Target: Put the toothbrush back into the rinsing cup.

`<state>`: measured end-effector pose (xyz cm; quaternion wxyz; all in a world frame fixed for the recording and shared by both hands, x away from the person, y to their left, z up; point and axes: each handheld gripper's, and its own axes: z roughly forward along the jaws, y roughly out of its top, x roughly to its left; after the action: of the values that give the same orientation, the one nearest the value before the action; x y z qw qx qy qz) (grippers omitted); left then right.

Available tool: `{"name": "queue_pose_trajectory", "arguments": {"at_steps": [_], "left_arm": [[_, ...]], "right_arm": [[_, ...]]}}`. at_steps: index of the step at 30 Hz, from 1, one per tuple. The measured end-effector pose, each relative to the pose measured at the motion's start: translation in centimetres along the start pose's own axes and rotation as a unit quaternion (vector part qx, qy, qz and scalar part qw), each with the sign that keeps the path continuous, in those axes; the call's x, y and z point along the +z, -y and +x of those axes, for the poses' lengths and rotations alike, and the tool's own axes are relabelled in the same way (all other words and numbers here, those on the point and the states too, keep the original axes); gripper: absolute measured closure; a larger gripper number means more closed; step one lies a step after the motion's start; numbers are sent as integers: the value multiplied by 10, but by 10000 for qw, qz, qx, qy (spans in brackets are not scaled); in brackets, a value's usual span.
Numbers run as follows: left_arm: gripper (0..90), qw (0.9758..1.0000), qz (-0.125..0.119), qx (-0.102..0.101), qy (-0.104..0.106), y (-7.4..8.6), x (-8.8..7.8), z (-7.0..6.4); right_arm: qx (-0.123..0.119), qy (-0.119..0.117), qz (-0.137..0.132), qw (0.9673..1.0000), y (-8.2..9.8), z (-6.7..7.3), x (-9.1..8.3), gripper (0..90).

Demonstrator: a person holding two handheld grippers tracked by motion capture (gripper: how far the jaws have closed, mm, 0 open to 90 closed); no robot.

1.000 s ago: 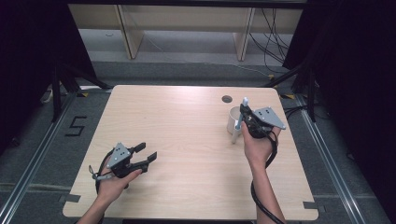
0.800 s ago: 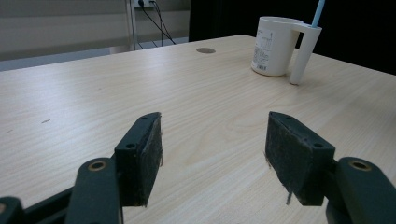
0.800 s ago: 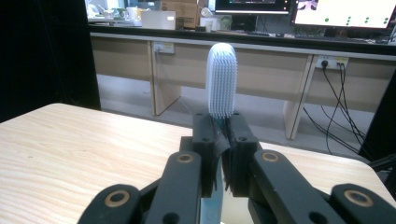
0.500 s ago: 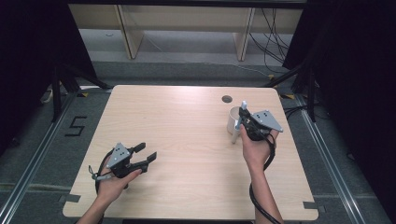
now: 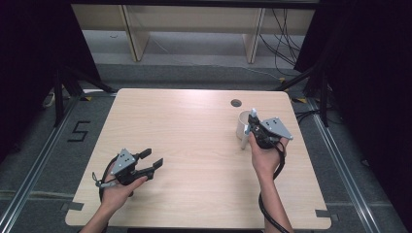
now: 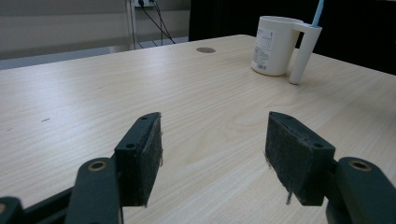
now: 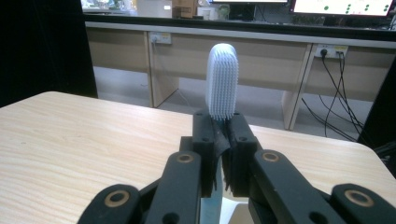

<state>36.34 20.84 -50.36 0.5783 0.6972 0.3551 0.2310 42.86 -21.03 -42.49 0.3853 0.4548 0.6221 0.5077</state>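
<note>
A white mug (image 5: 240, 125) stands at the table's right rear; in the left gripper view the mug (image 6: 273, 44) has a tall handle reaching the tabletop. My right gripper (image 5: 252, 124) hovers right at the mug, shut on a toothbrush (image 5: 253, 113) held upright. In the right gripper view the jaws (image 7: 220, 135) clamp its neck, with the white bristle head (image 7: 222, 81) sticking up. The toothbrush's light-blue shaft (image 6: 318, 11) shows above the mug handle. My left gripper (image 5: 153, 158) rests at the front left, open with nothing between its pads (image 6: 212, 140).
The light wooden table (image 5: 194, 145) has a round cable hole (image 5: 236, 103) behind the mug. Beyond the far edge are shelf legs (image 5: 131, 34) and cables (image 5: 286, 39) on the floor. Dark curtains flank both sides.
The right gripper with the toothbrush has shifted slightly toward the person beside the mug. The left gripper has stayed put.
</note>
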Motion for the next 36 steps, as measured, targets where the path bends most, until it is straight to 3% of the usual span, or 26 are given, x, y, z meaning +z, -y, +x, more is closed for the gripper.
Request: {"name": "queue_pose_trajectory", "arguments": {"at_steps": [8, 9, 11, 12, 17, 21, 23, 25, 36], "left_arm": [[360, 10000, 2, 6, -1, 0, 0, 0], [360, 10000, 3, 7, -2, 0, 0, 0], [360, 10000, 10, 12, -4, 0, 0, 0], [360, 10000, 11, 15, -4, 0, 0, 0], [360, 10000, 82, 26, -39, 0, -1, 0], [360, 10000, 83, 23, -39, 0, -1, 0], [360, 10000, 79, 23, -47, 0, -1, 0], [360, 10000, 1, 4, -5, 1, 0, 0], [359, 10000, 78, 10, -32, 0, -1, -1]], "right_arm": [[-4, -1, 20, 10000, 7, 0, 2, 849], [138, 34, 85, 9999, 8, 2, 1, 849], [-3, 42, 28, 10000, 9, 0, 2, 848], [86, 1, 86, 9999, 9, 1, 2, 848], [37, -32, 27, 10000, 11, 1, 3, 848], [-2, 14, 126, 9999, 12, 1, 2, 847], [126, 32, 100, 9999, 14, 3, 3, 847], [27, 25, 100, 9999, 15, 1, 3, 847], [63, 1, 139, 9999, 18, 1, 3, 841]]}}
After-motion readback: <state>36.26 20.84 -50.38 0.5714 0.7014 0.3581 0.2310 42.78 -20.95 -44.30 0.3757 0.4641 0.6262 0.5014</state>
